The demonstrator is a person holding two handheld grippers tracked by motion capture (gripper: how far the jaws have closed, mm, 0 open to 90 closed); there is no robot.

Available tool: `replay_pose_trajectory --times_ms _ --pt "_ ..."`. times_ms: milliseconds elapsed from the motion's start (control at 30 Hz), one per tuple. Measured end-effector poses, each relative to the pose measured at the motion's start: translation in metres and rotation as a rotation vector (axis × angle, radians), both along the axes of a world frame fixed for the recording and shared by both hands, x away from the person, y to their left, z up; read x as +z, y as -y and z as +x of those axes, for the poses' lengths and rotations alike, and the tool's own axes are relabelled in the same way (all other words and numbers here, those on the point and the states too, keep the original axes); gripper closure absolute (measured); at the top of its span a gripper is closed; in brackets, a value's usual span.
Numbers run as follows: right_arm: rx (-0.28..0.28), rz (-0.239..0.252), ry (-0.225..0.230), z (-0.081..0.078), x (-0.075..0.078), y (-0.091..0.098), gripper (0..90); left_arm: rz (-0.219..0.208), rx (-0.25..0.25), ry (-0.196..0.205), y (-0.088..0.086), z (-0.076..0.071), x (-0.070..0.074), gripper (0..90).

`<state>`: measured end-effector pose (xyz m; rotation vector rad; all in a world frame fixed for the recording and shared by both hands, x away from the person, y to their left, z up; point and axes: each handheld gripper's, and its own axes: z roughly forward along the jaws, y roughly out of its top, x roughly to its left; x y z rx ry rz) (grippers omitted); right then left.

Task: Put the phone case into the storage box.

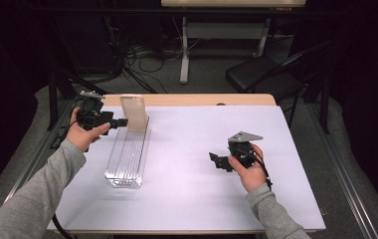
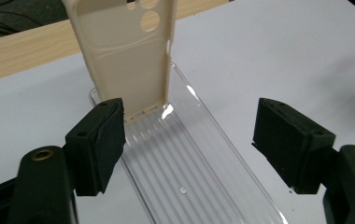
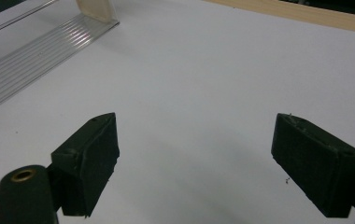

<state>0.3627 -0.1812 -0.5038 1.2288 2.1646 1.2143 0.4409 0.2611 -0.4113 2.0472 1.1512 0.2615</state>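
Note:
A beige phone case (image 1: 133, 112) stands upright at the far end of a long clear ribbed tray (image 1: 126, 159) on the left half of the white table. My left gripper (image 1: 121, 122) is just left of the case, pointing at it, open. In the left gripper view the case (image 2: 124, 51) rises beyond the left jaw, its lower edge resting in the tray (image 2: 203, 172), and nothing is between the pads. My right gripper (image 1: 218, 161) hovers open over bare table at the right. In the right gripper view the tray (image 3: 31, 51) and the foot of the case (image 3: 94, 8) lie far off.
A wooden strip (image 1: 202, 99) borders the table's far edge. Behind the table stand a black folding chair (image 1: 261, 74) and a desk leg (image 1: 184, 50), with cables (image 1: 137, 57) on the floor. The white tabletop (image 1: 192, 139) lies between the two grippers.

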Motion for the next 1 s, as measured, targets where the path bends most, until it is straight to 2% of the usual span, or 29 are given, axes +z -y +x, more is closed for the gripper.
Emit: replay_pose_trajectory --times_ms 333,433,500,600,833,1000 --pt "0.028 0.001 -0.009 -0.007 0.003 0.003 14.8 -0.028 -0.013 0.004 0.005 -0.008 0.003 25.2" --pt "0.035 0.002 -0.010 -0.007 0.004 0.003 14.8 -0.056 -0.012 -0.004 0.005 -0.010 0.001 24.2" --pt "0.040 0.003 -0.009 -0.008 0.004 0.004 14.8 -0.037 -0.036 -0.005 0.006 -0.012 0.000 20.9" --pt "0.042 0.001 -0.013 -0.009 0.004 0.005 14.8 -0.026 -0.042 -0.001 0.008 -0.015 -0.001 18.5" --pt "0.041 -0.001 -0.004 -0.014 0.008 0.009 14.8 -0.038 -0.053 0.014 0.014 -0.022 -0.002 16.1" --pt "0.035 -0.009 -0.003 -0.018 0.011 0.013 14.8 -0.046 -0.084 0.032 0.016 -0.029 -0.001 15.3"
